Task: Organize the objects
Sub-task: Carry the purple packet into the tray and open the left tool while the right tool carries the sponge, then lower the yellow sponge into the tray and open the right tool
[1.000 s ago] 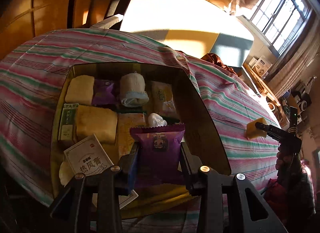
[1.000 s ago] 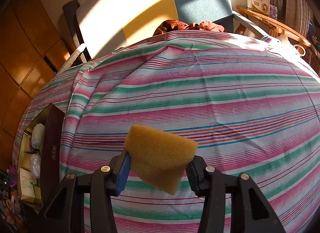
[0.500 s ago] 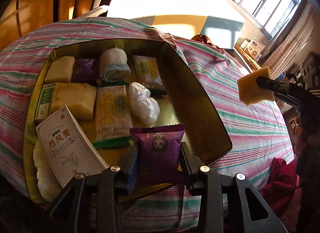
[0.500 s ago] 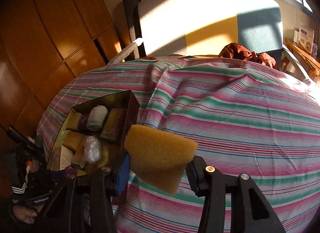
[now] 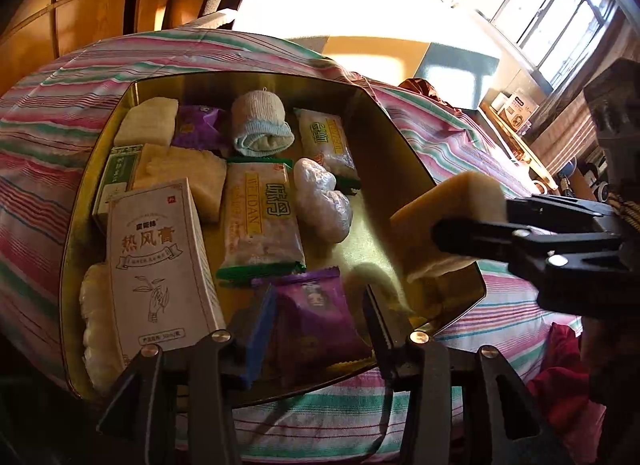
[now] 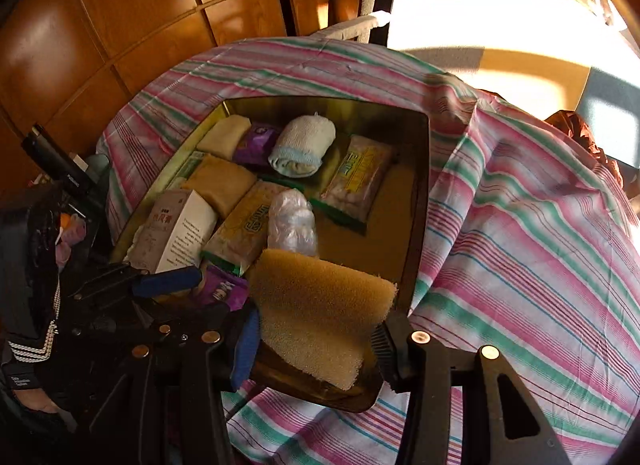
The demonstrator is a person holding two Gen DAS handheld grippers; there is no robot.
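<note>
Swung right gripper (image 6: pixel 316 339), clamped on sponge (image 6: pixel 320 307), over box (image 5: pixel 404 169); left gripper (image 5: pixel 320 321) just loosened off purple packet (image 5: pixel 316 313), so best dropped into bare corner.

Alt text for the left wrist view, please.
The left gripper, fingers just opened, straddles a purple snack packet lying at the near edge of a gold tin full of packets, boxes and sponges. From the right, the right gripper carries a yellow sponge over the tin's rim.
</note>
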